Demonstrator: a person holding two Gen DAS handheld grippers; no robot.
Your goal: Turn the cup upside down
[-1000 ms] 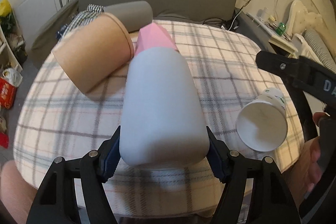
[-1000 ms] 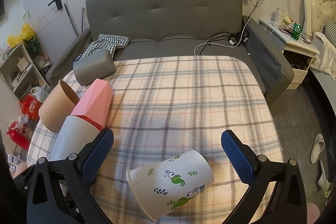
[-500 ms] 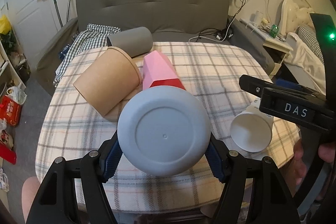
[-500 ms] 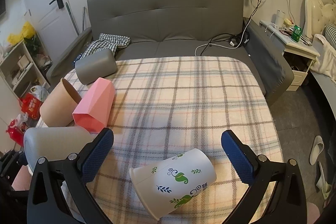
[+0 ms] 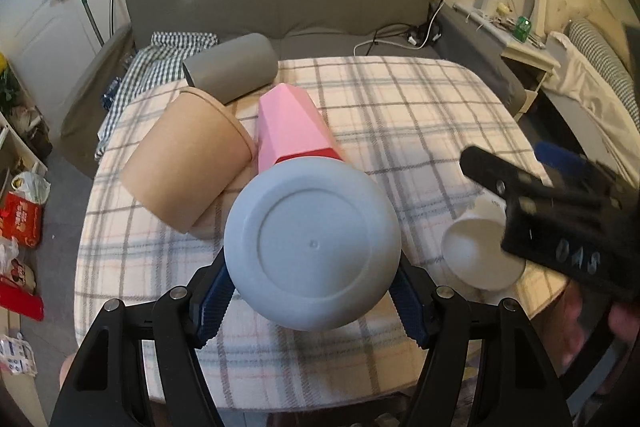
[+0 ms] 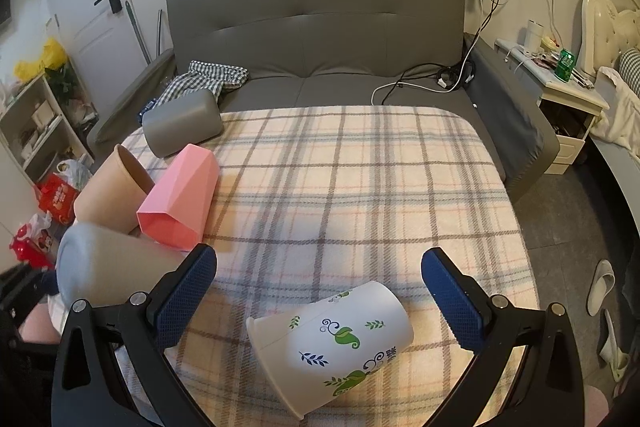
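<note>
Holding grey cup (image 5: 312, 251) mid-frame in closed left gripper (image 5: 310, 301), base toward camera, half turned; right gripper (image 6: 318, 297) agape, empty; setting down pending.

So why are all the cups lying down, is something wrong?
Three are tipped on their sides on the checked cloth: the brown cup, the pink cup and the leafy white cup. Nothing looks spilled. The left gripper holds the grey cup.

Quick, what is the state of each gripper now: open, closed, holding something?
Left gripper: closed on the grey-blue cup, its flat base facing the camera.
Right gripper: open, empty, jaws apart above the white printed cup lying on its side.
</note>
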